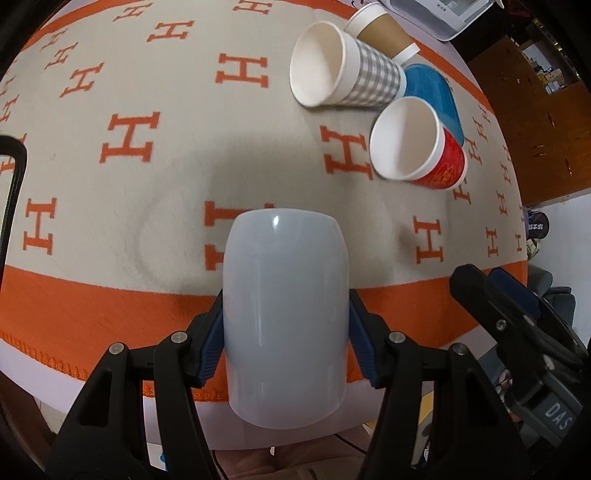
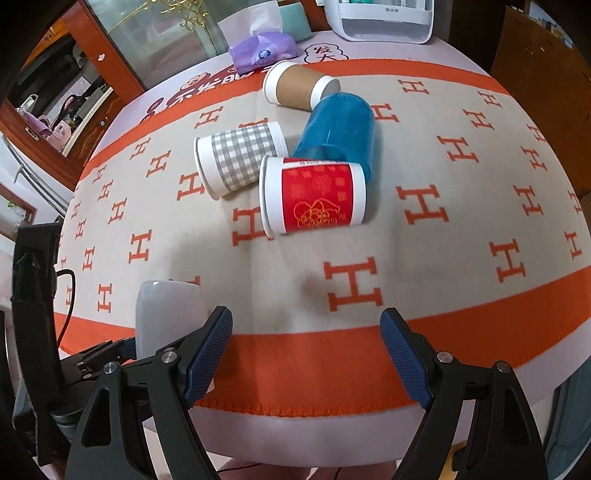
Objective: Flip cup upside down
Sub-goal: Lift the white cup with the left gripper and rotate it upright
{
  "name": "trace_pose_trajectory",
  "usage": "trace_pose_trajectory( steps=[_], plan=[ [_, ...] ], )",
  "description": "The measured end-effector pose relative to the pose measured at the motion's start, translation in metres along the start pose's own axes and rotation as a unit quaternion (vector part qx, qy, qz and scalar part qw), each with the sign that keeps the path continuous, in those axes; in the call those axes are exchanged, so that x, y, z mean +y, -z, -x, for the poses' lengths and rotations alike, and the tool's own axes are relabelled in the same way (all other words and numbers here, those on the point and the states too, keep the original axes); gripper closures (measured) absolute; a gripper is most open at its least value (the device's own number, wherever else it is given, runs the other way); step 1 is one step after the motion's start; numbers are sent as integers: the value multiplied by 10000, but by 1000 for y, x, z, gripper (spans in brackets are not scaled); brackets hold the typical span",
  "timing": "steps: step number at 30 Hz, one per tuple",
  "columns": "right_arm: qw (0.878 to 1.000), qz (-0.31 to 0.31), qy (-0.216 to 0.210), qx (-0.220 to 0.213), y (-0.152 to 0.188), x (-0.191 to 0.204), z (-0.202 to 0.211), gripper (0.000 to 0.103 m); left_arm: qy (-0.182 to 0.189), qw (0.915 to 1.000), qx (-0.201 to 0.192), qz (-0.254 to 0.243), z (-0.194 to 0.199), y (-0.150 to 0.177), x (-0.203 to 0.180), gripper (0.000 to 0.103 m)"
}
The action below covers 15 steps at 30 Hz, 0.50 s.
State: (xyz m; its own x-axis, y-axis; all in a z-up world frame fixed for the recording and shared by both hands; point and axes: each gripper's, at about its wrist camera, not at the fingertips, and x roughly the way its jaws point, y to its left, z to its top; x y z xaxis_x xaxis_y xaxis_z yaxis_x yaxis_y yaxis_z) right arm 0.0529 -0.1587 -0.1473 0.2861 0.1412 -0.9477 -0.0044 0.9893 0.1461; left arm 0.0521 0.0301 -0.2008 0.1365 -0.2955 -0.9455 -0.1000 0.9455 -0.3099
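Clamped between the blue pads of the left claw: the pale grey cup, held by its sides above the near orange border of the desk, closed end pointing away from the wrist, rim not visible. Spread wide and holding nothing, the right claw, hovering over the same border, just to the right of the held cup.

Judged as mid-flip. To finish well: keep the squeeze firm on the glossy wall, roll the wrist until the mouth faces down, lower squarely onto bare blanket ahead of the claw, release only once the rim sits flat. Best kept short of the paper cups lying ahead and to the right: checked cup, red cup, brown cup, blue cup.

Readable writing: repeated orange "H" motifs woven across the blanket; "DAS" on the body of the right claw at the far right of the left view; Chinese characters on the cloth beyond the cups, too small to read; gold pattern on the red cup, not legible.
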Motion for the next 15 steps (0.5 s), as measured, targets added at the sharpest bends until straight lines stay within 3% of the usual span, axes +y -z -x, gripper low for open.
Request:
trace_pose_trajectory(
  steps=[7, 11, 15],
  plan=[
    [10000, 13, 23, 65, 11, -1, -2, 19, -55, 10000, 20, 33, -10, 7, 3, 46],
    [10000, 4, 18, 57, 15, -1, 0, 19, -61, 10000, -36, -28, -7, 8, 2, 39],
    [10000, 5, 9, 38, 19, -2, 4, 19, -50, 9999, -116, -59, -1, 9, 3, 38]
  ],
)
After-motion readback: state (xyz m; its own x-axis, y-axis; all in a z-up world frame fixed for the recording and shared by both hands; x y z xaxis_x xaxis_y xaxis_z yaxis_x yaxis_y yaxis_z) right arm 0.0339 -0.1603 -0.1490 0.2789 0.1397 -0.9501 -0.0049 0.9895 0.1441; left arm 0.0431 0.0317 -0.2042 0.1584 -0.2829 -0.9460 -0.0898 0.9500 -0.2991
